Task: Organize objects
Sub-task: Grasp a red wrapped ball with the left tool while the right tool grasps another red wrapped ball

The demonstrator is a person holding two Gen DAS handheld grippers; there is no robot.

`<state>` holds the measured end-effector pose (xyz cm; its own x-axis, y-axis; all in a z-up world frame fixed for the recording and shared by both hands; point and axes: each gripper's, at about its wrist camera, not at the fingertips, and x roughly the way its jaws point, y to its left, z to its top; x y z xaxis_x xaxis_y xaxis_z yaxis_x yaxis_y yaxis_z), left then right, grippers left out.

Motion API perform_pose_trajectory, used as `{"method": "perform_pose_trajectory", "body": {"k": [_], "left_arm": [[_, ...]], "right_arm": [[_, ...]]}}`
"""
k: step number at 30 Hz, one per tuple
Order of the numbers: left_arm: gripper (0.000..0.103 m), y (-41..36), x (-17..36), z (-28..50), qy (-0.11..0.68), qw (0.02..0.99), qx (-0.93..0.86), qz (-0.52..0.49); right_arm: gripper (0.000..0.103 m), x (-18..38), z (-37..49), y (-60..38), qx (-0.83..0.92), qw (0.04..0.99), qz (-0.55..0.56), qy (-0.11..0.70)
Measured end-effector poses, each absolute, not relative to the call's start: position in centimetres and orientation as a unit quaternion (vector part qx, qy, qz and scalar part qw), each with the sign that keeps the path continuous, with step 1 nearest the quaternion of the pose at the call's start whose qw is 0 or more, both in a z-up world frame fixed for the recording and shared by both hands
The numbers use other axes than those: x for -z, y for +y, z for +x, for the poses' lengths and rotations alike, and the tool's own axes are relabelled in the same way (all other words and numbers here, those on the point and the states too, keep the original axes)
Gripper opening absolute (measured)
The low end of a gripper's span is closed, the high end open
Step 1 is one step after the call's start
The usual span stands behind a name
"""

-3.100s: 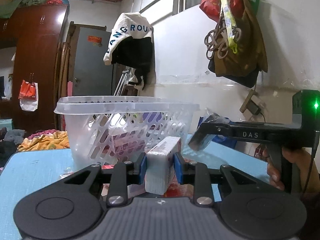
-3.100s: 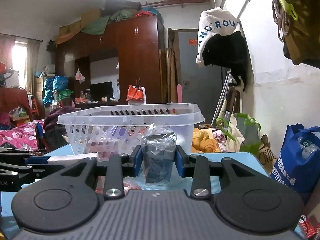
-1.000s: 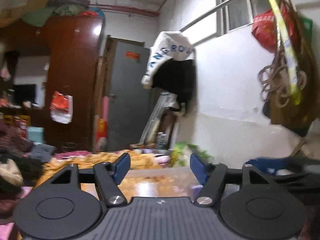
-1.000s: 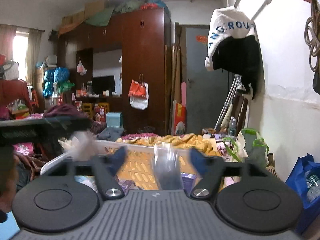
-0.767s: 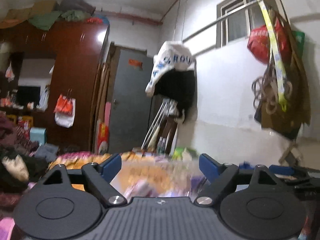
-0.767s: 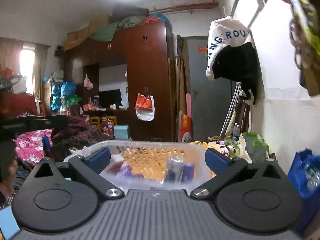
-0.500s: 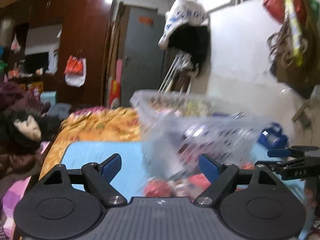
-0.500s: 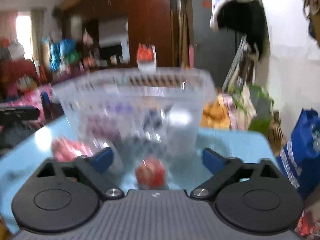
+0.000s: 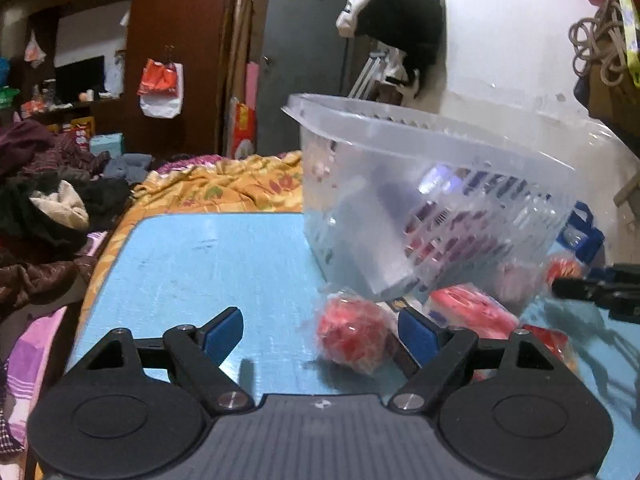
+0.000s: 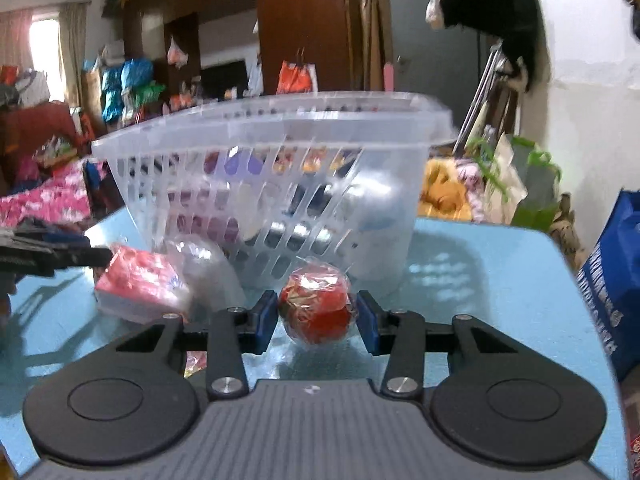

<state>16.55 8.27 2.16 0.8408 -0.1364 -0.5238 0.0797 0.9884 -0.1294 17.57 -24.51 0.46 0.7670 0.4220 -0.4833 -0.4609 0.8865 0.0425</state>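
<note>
A clear plastic basket (image 9: 440, 152) holding several packets stands on the blue table (image 9: 208, 256); it also shows in the right wrist view (image 10: 280, 128). My left gripper (image 9: 320, 330) is open and low over the table, with a red plastic-wrapped ball (image 9: 352, 334) between its fingers, nearer the right one. My right gripper (image 10: 316, 322) is open, its pads close on either side of another red wrapped ball (image 10: 316, 306) in front of the basket. A red and white packet (image 10: 140, 280) and a clear bag (image 10: 200, 264) lie to the left of it.
More red packets (image 9: 468, 308) lie by the basket's near side. The right gripper's tip (image 9: 592, 288) reaches in from the right. A bed with yellow cloth (image 9: 224, 188) and piled clothes (image 9: 44, 208) lies beyond the table. A blue bag (image 10: 616, 280) stands right of the table.
Both grippers let go of their items over the basket, opened wide, then dropped back down to the table. The right gripper's fingers have narrowed around a red ball.
</note>
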Motion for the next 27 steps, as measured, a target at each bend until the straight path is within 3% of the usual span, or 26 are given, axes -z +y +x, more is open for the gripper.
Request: {"method": "perform_pose_trajectory", "body": {"k": [4, 7, 12, 15, 27], "left_arm": [[0.086, 7.5, -2.0, 16.7, 0.281, 0.957, 0.052, -0.049], [0.070, 7.0, -1.8, 17.0, 0.294, 0.953, 0.049, -0.048], [0.066, 6.7, -1.9, 17.2, 0.292, 0.954, 0.038, -0.054], [0.047, 6.5, -2.0, 16.9, 0.286, 0.956, 0.040, -0.056], [0.044, 6.6, -2.8, 13.0, 0.213, 0.969, 0.079, -0.096]], "right_arm": [[0.046, -0.9, 16.4, -24.7, -0.233, 0.947, -0.036, 0.218], [0.046, -1.1, 15.9, -24.6, -0.224, 0.953, -0.041, 0.202], [0.046, -1.3, 15.7, -24.8, -0.224, 0.956, -0.031, 0.188], [0.046, -1.3, 15.5, -24.6, -0.222, 0.957, -0.036, 0.182], [0.046, -1.3, 15.2, -24.7, -0.223, 0.959, -0.032, 0.170]]}}
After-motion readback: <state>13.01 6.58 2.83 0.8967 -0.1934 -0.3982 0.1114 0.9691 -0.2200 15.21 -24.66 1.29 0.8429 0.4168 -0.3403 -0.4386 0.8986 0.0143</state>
